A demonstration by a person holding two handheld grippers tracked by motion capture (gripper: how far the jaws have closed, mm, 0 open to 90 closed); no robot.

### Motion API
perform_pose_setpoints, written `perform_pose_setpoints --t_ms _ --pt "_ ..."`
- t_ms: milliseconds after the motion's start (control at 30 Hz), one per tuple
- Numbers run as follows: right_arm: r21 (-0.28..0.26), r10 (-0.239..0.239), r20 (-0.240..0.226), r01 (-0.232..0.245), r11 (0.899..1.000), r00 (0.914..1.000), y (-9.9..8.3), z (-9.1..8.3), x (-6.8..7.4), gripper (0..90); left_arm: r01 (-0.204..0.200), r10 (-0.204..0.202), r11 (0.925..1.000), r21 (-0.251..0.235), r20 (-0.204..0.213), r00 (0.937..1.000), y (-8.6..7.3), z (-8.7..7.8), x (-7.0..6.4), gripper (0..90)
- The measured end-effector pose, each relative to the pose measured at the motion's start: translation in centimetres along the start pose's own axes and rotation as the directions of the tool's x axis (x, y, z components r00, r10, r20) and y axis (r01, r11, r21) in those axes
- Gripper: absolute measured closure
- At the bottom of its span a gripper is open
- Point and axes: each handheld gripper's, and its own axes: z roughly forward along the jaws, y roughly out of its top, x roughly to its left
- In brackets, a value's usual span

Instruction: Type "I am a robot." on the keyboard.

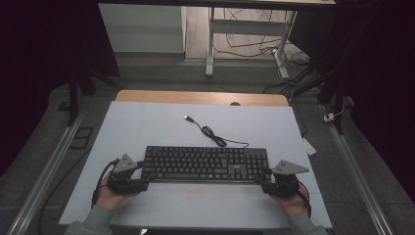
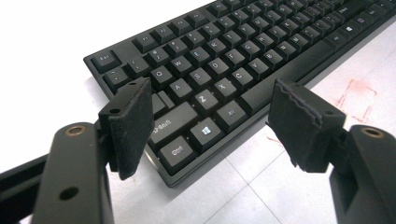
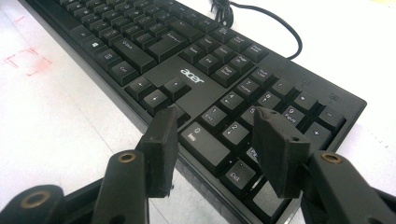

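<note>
A black keyboard (image 1: 205,164) lies flat across the middle of the white table (image 1: 147,127), its cable (image 1: 210,132) curling away to a USB plug. My left gripper (image 1: 142,177) is at the keyboard's near-left corner. Its jaws stand open over the Ctrl and Shift keys (image 2: 182,140), gripping nothing (image 2: 210,121). At the near-right corner is my right gripper (image 1: 264,180), open as well, its jaws straddling the number pad's front edge (image 3: 215,144). The acer logo (image 3: 192,74) shows just beyond.
The white board covers a wooden desk (image 1: 200,97) whose far edge shows behind. Faint red marks (image 3: 28,60) sit on the board in front of the keyboard. Metal rails (image 1: 46,166) run along both sides of the table, and table legs and cables (image 1: 254,44) lie beyond.
</note>
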Motion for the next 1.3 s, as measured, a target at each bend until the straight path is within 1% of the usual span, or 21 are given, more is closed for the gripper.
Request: perform_pose_setpoints --t_ms 267,367,400,433,633,700,767,867,967,1033,1300 --pt "0.005 -0.008 0.0 0.008 1.0 1.0 0.2 0.1 0.2 50.7 -0.001 0.001 1.0 -0.002 -0.004 1.0 -0.1 -0.1 0.0 30.9" --pt "-0.007 0.002 -0.014 -0.002 1.0 0.9999 0.2 0.2 0.2 50.6 0.001 -0.001 1.0 -0.001 -0.004 1.0 -0.1 0.0 0.0 31.0" --pt "-0.006 0.004 -0.011 -0.005 1.0 0.9999 0.2 0.1 0.2 50.6 0.001 -0.001 1.0 0.0 -0.004 1.0 -0.1 0.0 0.0 31.0" --pt "-0.01 0.01 -0.023 -0.01 1.0 0.9997 0.3 0.1 0.2 50.6 0.0 0.0 1.0 0.001 -0.005 1.0 -0.1 0.0 0.0 31.0" --pt "-0.029 0.027 -0.044 -0.029 0.999 0.9987 0.4 0.2 0.3 50.5 -0.004 0.004 1.0 0.002 -0.008 1.0 0.0 0.1 -0.1 31.0" --pt "-0.031 0.028 -0.04 -0.029 0.999 0.9988 0.6 0.2 0.5 50.4 -0.004 0.004 1.0 -0.001 -0.009 1.0 0.0 0.1 -0.1 31.0" --pt "-0.04 0.03 -0.056 -0.032 0.999 0.998 0.7 0.3 0.5 50.3 -0.003 0.003 1.0 -0.006 -0.013 0.9999 0.0 0.0 -0.1 31.1" --pt "-0.04 0.024 -0.06 -0.027 0.999 0.9979 0.9 0.3 0.7 50.3 -0.003 0.003 0.9999 -0.012 -0.016 0.9999 0.0 0.0 0.0 31.1" --pt "-0.041 0.023 -0.062 -0.026 0.999 0.9978 1.2 0.4 0.8 50.3 0.008 -0.008 0.9998 -0.019 -0.01 0.9999 0.0 0.1 0.2 31.3" --pt "-0.043 0.029 -0.063 -0.031 0.999 0.9976 1.3 0.5 0.9 50.3 0.009 -0.009 0.9997 -0.021 -0.008 0.9999 0.1 0.1 0.2 31.3" --pt "-0.05 0.034 -0.075 -0.038 0.998 0.9966 2.3 1.4 1.0 50.5 0.031 -0.031 0.999 -0.033 0.011 0.9995 0.1 0.1 0.5 32.8"
